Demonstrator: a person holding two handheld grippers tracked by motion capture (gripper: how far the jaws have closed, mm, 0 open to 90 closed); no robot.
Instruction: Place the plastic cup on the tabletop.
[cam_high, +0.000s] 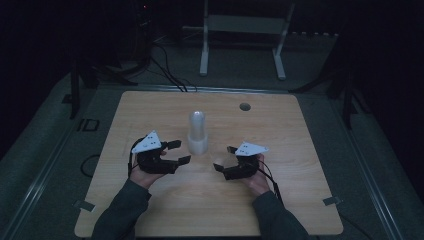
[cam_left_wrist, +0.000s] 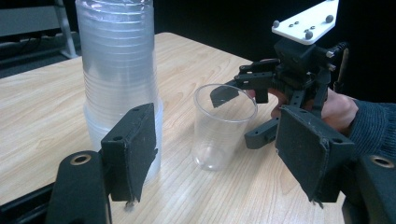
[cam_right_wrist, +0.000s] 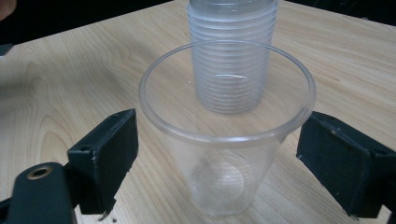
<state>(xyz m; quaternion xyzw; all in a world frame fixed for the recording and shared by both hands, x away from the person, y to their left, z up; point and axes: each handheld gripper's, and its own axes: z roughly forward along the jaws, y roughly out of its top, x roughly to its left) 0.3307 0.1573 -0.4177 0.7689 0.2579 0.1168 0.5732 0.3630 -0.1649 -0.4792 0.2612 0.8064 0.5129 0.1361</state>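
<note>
Wooden table (cam_high: 150, 215), cup stack (cam_high: 197, 131), single cup (cam_left_wrist: 223, 126)

1 overhead, 2 close claw views

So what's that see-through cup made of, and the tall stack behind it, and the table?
The single cup looks like thin clear plastic, glossy: you see the wood grain and the stack right through it. The cup stack seems the same plastic, cloudier because many ribbed walls overlap. The table looks like pale wood or a wood-look laminate, smooth and matt, with grain lines; which one is hard to tell.
</note>
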